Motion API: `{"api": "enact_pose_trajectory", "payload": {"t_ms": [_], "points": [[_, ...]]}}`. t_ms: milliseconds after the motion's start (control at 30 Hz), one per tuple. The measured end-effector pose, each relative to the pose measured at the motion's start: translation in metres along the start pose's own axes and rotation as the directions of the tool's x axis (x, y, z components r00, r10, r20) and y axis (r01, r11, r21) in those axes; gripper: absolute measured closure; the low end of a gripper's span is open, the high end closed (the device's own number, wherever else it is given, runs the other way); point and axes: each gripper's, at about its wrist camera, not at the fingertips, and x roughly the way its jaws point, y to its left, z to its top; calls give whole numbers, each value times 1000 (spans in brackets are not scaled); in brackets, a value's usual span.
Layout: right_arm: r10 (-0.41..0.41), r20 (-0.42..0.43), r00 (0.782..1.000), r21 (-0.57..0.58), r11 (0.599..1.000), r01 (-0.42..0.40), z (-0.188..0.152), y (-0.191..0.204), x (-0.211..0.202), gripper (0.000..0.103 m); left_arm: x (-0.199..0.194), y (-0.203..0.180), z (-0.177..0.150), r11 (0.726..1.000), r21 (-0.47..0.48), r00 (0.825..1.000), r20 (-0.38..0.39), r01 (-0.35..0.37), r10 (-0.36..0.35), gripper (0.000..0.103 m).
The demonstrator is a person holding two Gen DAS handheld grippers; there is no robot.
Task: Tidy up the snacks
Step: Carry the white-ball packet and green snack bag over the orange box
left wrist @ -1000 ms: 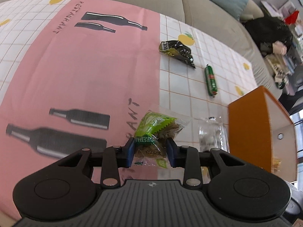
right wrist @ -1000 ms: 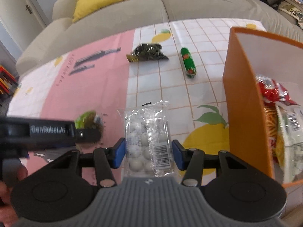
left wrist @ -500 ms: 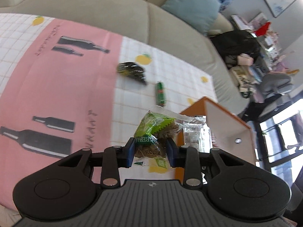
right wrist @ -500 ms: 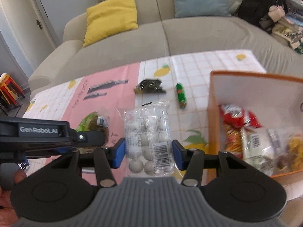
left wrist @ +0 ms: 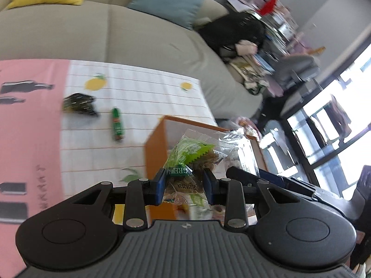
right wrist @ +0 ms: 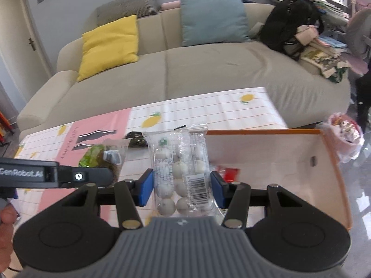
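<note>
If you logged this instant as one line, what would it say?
left gripper: shut on green snack packet | right gripper: shut on clear packet of white balls | both by orange box

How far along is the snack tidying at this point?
Partly done. The orange box already holds at least one red packet. In hand: the left gripper clamps a green snack pack, and the right gripper a clear bag of white balls, both near the box. A dark packet and green sausage stick remain on the tablecloth.
</note>
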Motion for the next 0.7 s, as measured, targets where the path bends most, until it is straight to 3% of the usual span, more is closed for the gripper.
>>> {"api": "enact_pose_trajectory", "payload": {"t_ms": [233,700], "points": [[-118,-29,993,-33,993,117,9,-48,7,52,42,-41,11,994,101,996,-78,42,-35,66],[-204,-186,961,-112,976,186,4,-110,68,52,138,-81,11,967,247,965,-261,56,10,67]]}}
